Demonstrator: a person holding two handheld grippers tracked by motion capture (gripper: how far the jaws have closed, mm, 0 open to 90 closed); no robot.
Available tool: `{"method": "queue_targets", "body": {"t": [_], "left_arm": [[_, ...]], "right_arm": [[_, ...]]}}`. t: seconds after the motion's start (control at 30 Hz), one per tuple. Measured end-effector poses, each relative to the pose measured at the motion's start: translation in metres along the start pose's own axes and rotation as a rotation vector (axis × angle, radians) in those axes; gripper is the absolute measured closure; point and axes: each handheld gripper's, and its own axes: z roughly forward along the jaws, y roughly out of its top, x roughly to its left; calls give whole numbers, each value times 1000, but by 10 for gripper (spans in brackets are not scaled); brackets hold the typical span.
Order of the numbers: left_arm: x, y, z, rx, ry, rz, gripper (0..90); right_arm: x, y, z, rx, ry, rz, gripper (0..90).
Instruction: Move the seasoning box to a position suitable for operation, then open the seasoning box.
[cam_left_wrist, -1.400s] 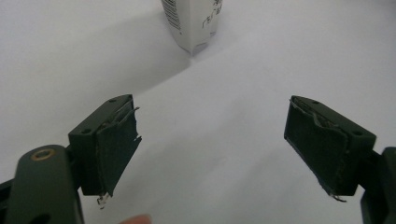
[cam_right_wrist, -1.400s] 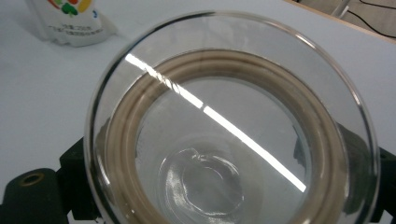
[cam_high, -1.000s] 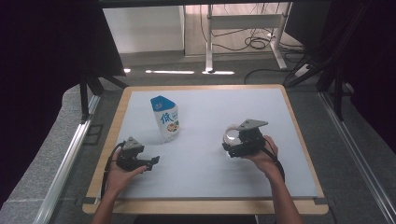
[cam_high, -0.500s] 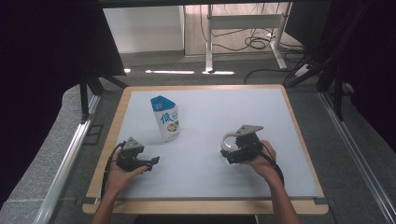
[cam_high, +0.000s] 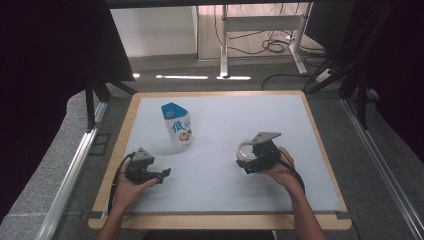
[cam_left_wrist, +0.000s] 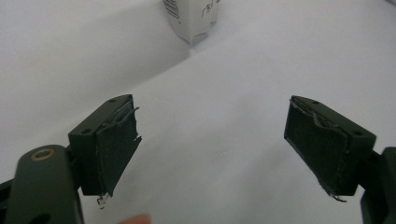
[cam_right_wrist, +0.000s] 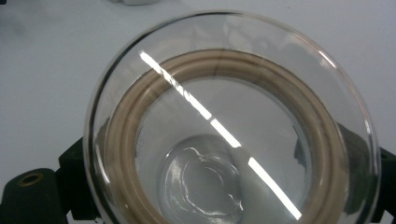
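Resting on white tabletop (cam_high: 220, 115), dark surroundings

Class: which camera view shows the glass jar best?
The right gripper view: the glass jar is seen close up from above, its rim, beige ring and clear bottom plain. The high view shows it small at the right gripper, partly hidden. The left gripper view faces the pouch.

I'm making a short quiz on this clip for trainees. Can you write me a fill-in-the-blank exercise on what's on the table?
1. The right gripper holds a clear ____ lid with a tan ring inside.
2. The left gripper's fingers stand ____, with nothing between them.
3. The pouch stands ____ on the white mat.

Missing words: glass; open; upright
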Motion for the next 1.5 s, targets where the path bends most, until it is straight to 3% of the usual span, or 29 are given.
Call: {"method": "queue_targets", "body": {"t": [0.1, 0.23, 0.57, 0.8, 0.87, 0.93, 1.1, 1.27, 1.37, 1.4, 1.5], "left_arm": [[0, 0, 1, 2, -2, 3, 172], [-1, 1, 1, 2, -6, 10, 172], [-3, 2, 2, -6, -8, 12, 171], [-4, 3, 2, -10, -5, 17, 176], [-5, 3, 1, -19, 25, 15, 193], [-6, 3, 0, -25, 29, 12, 199], [-6, 4, -3, -48, 29, -3, 212], [-6, 4, -4, -52, 30, -1, 227], [-7, 3, -3, -50, 30, 0, 225], [-8, 3, -3, -48, 25, 1, 235], [-8, 3, -3, -42, 18, -1, 255]], "right_arm": [[-1, 0, 0, -1, 5, -3, 100], [-1, 1, -5, -37, 7, 23, 22], [-6, 7, -52, -228, -26, 114, 11], [-17, -4, -74, -318, -67, 176, 138], [-20, -12, -81, -354, -115, 215, 201], [-21, -17, -85, -379, -100, 230, 249], [-19, -23, -89, -362, -143, 206, 350], [-14, -28, -89, -358, -171, 210, 553], [-13, -30, -88, -354, -168, 210, 626], [-12, -31, -87, -342, -170, 206, 705], [-10, -31, -85, -325, -165, 199, 799]]}}
